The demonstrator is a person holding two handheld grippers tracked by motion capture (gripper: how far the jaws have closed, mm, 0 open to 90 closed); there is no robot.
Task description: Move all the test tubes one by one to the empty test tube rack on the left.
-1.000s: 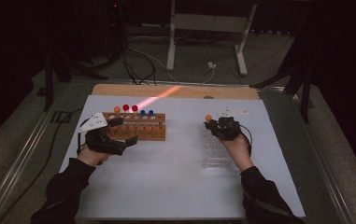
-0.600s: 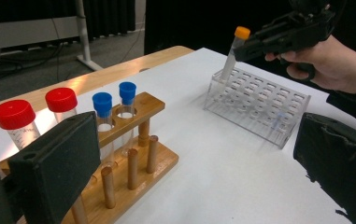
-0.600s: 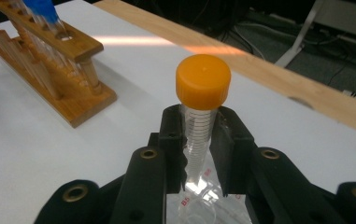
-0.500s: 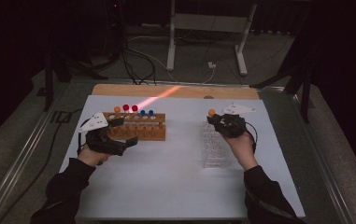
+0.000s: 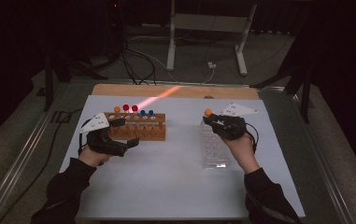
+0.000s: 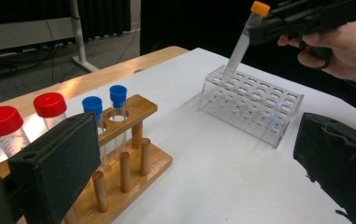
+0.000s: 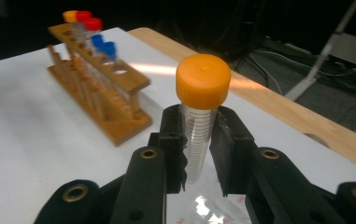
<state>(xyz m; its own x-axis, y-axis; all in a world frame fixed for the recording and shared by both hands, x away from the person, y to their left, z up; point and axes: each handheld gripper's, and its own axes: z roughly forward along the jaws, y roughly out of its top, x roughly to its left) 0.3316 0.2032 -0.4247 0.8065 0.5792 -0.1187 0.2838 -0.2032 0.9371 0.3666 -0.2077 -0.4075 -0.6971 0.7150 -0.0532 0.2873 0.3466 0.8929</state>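
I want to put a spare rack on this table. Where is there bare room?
Free: the white tabletop between the wooden tube rack and the clear plastic rack, and the whole near strip between the forearms. Crowded: around both racks, where the left hand-held gripper and the right hand-held gripper with its orange-capped tube work.

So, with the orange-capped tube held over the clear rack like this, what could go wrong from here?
1. The orange-capped tube is tilted, its tip at the far corner of the clear rack; pushed down at this angle, it may jam or miss the hole.
2. The rack looks light and nothing holds it, so it could slide or tip.
3. The right gripper grips the tube just under the cap; it could pivot.
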